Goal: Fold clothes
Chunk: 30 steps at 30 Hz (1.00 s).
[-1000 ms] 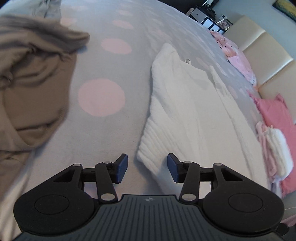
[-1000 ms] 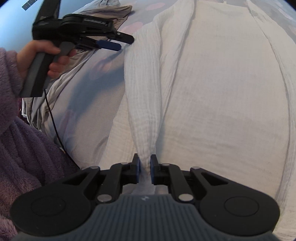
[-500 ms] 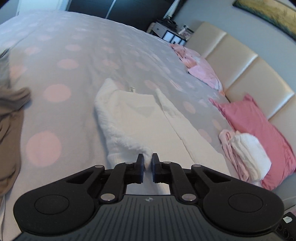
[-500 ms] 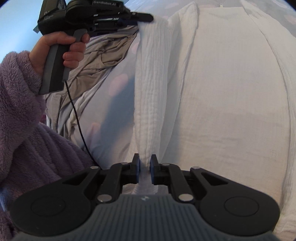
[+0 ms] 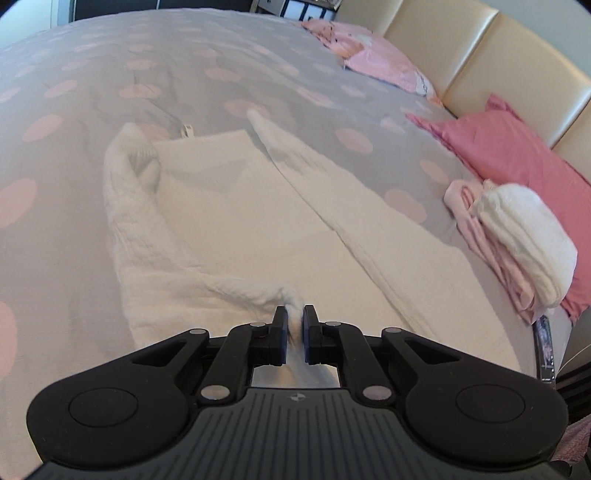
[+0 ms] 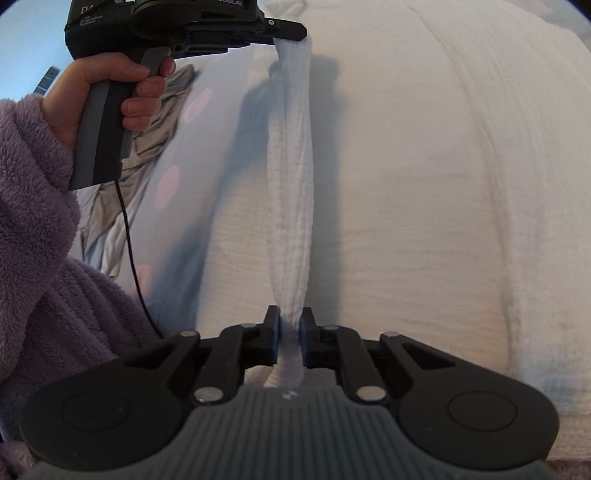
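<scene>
A white textured garment [image 5: 236, 206] lies spread on the grey bedspread with pink dots [image 5: 66, 92]. My left gripper [image 5: 293, 321] is shut on its left edge and holds that edge lifted. My right gripper [image 6: 290, 325] is shut on the same edge nearer me. In the right wrist view the edge [image 6: 291, 177] stretches taut as a raised strip between my two grippers, above the flat body of the garment [image 6: 406, 166]. The left gripper [image 6: 288, 35] shows at the top of that view, held by a hand.
A stack of folded pink and white clothes [image 5: 517, 236] sits at the right, by a pink pillow [image 5: 509, 147] and the cream headboard [image 5: 480, 48]. More pink laundry [image 5: 376, 59] lies at the far end. A crumpled grey-brown garment [image 6: 155, 122] lies to the left.
My left gripper closed on the garment's left edge and lifted it up and inward. The right gripper kept its grip; the edge between them is now raised and taut.
</scene>
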Tool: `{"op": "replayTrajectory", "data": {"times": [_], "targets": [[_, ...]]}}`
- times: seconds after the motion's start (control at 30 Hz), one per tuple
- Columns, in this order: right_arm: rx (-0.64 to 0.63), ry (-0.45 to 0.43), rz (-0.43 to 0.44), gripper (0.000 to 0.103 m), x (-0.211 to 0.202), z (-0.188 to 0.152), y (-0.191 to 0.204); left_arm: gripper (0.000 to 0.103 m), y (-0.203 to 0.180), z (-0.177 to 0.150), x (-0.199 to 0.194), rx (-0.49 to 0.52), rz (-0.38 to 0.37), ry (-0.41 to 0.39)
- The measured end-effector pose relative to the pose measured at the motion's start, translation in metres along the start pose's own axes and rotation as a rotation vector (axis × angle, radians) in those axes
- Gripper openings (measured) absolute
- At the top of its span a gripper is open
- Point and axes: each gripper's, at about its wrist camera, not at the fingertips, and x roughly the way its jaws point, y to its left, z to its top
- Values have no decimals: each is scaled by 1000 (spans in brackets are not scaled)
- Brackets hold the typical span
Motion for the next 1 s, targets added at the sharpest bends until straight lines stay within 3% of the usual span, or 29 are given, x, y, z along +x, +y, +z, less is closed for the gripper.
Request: {"op": "replayTrajectory", "data": {"times": [0.2, 0.27, 0.33, 0.4, 0.57, 0.77, 0.9, 1.0], "targets": [[-3, 25, -28, 17, 3, -8, -10, 8, -13, -5, 26, 30, 29, 64], [0, 23, -33, 17, 1, -10, -12, 19, -14, -7, 22, 38, 37, 64], [5, 15, -44, 20, -5, -13, -13, 37, -15, -10, 15, 40, 44, 61], [-14, 1, -75, 23, -14, -20, -15, 40, -16, -13, 3, 43, 50, 48], [-61, -55, -121, 33, -35, -25, -14, 40, -25, -34, -29, 67, 31, 46], [-127, -105, -59, 33, -53, -40, 0, 40, -45, -75, -65, 143, 2, 73], [-205, -96, -23, 33, -51, -53, 19, 40, -55, -107, -79, 193, 12, 73], [-234, -65, -41, 33, -43, -59, 22, 40, -56, -126, -82, 188, 28, 74]]}}
